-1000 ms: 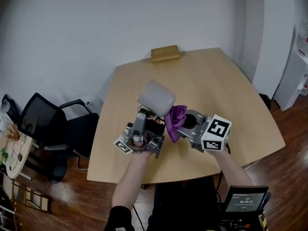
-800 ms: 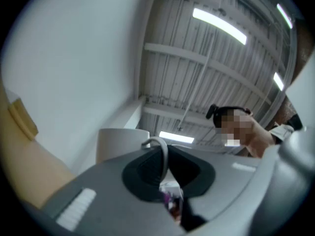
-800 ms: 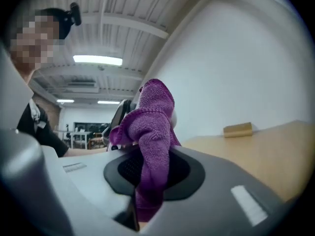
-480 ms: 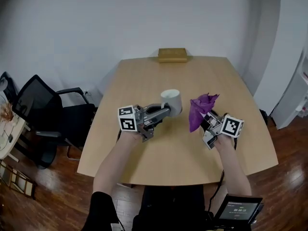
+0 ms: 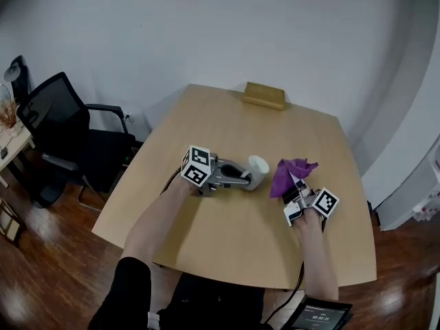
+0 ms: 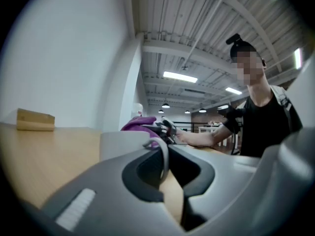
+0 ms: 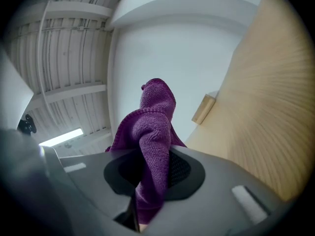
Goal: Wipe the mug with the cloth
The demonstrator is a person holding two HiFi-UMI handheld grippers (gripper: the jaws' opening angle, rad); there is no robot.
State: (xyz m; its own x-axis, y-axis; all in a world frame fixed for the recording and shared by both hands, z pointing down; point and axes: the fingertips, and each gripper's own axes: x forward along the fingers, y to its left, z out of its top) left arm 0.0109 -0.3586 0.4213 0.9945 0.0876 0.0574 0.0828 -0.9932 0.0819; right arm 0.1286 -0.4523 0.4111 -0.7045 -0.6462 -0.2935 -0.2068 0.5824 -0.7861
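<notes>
Head view: left claw point(image 5: 242, 179) clamps mug point(image 5: 258, 168) by its handle; right claw point(image 5: 295, 190) pinches cloth point(image 5: 289, 174) — cloth just right of mug, apart.

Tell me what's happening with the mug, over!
Left gripper shut on mug handle. Right gripper shut on cloth. Mug and cloth apart, nothing between.

The mug point(image 5: 258, 166) is plain white and upright over the middle of the tabletop point(image 5: 237, 243). Its thin handle is turned to 9 o'clock and pinched in the left tongs point(image 5: 245, 178). The cloth point(image 5: 291, 173) is purple terry, bunched into a crumpled peak rising out of the right tongs point(image 5: 295, 187), which clamp its lower end. It is near the mug at its 3 o'clock, not touching it.
</notes>
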